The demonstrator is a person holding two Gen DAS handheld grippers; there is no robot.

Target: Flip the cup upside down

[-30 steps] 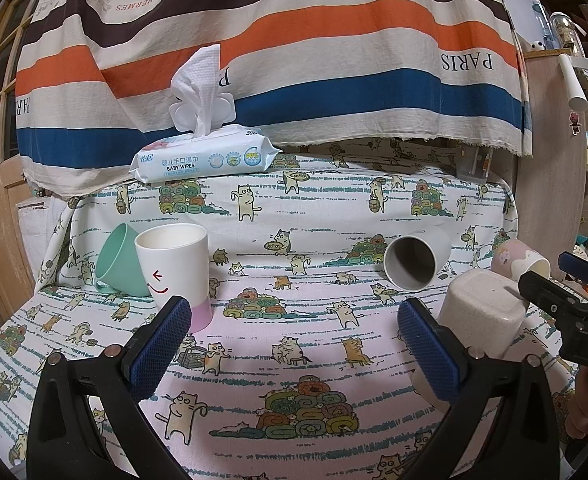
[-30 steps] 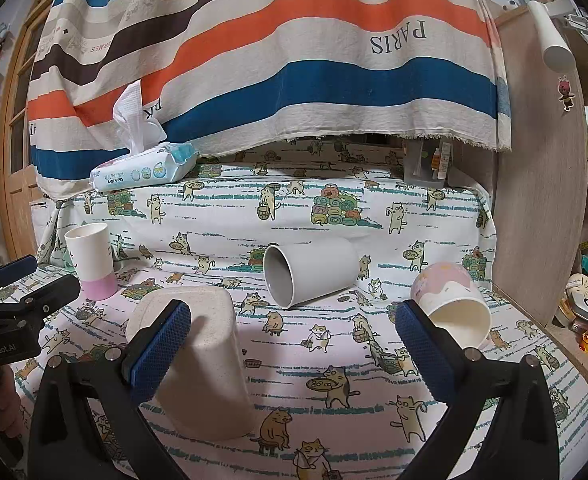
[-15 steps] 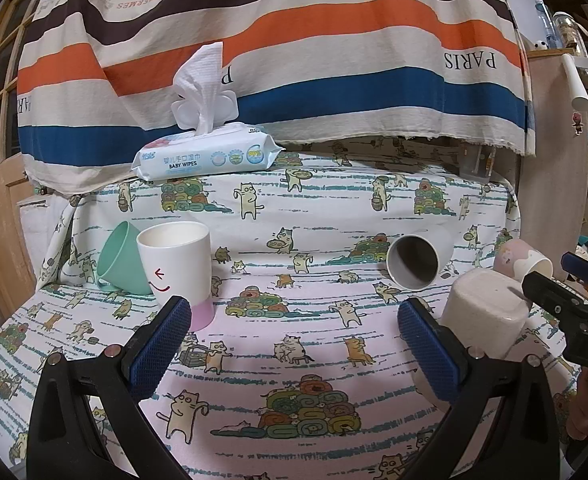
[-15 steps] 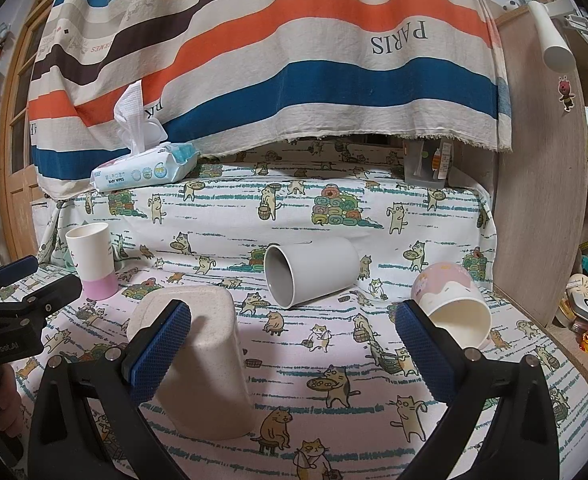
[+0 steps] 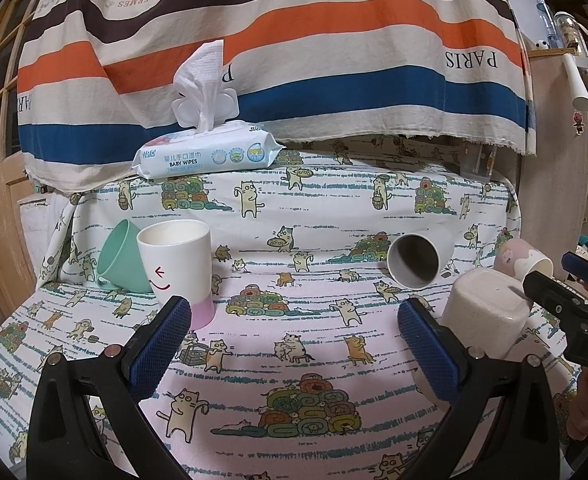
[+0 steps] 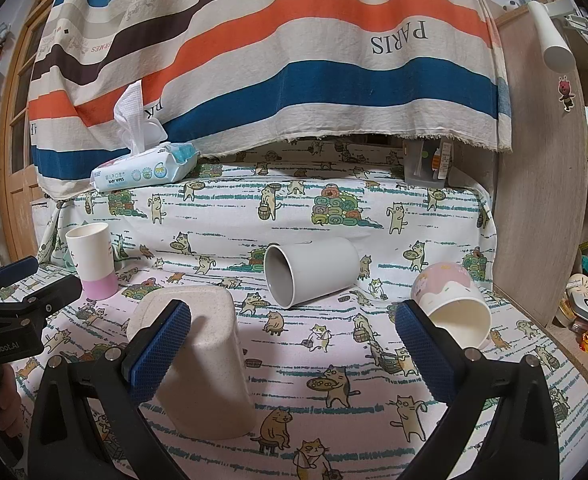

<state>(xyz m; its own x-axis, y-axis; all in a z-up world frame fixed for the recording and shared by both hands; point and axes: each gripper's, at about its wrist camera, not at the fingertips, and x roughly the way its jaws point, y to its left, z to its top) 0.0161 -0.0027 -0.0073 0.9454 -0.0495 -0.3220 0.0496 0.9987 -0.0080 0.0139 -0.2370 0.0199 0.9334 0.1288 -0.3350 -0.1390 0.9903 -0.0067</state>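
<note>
In the left wrist view, the left gripper [image 5: 294, 336] is held wide apart, empty; an upright smiley cup [image 5: 175, 268] stands just beyond its left finger, unturned.

In the right wrist view, the right gripper [image 6: 294, 336] is spread, empty; the beige cup [image 6: 197, 360], apparently already inverted, stands behind its left finger.

The green cup [image 5: 119, 258] is half hidden behind the white cup [image 5: 175, 266]; the beige cup's [image 5: 484, 316] base is blocked by a finger.
</note>
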